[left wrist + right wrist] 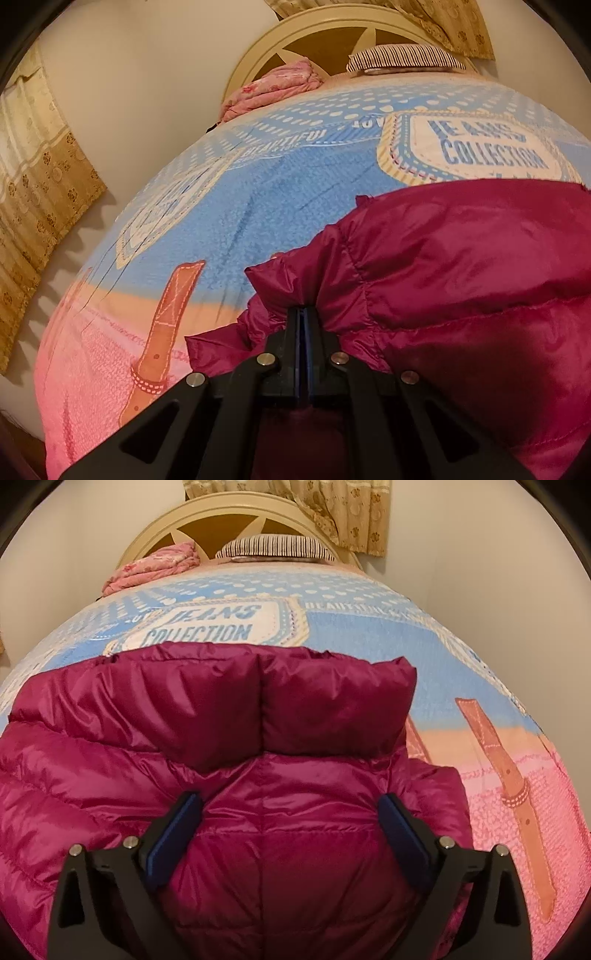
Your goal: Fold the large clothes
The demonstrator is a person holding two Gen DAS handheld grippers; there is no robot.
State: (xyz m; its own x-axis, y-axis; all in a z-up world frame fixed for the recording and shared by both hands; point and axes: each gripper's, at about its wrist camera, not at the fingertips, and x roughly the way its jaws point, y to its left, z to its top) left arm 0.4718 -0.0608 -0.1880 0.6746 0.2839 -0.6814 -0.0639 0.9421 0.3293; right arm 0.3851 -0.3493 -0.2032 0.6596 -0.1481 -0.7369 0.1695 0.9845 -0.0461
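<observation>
Left gripper (pixel 305 314) pinches jacket (pixel 461 277) edge; right gripper (pixel 290 812) gapes above it. Lay fold flat, corners aligned.

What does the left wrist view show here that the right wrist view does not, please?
Only the left wrist view shows the left gripper, its jaws shut on a bunched edge of the magenta puffer jacket. Only the right wrist view shows the right gripper, jaws open over the jacket, with the jacket's far edge in full. Both show the printed bedspread, the pink bundle, the striped pillow and the headboard.
</observation>
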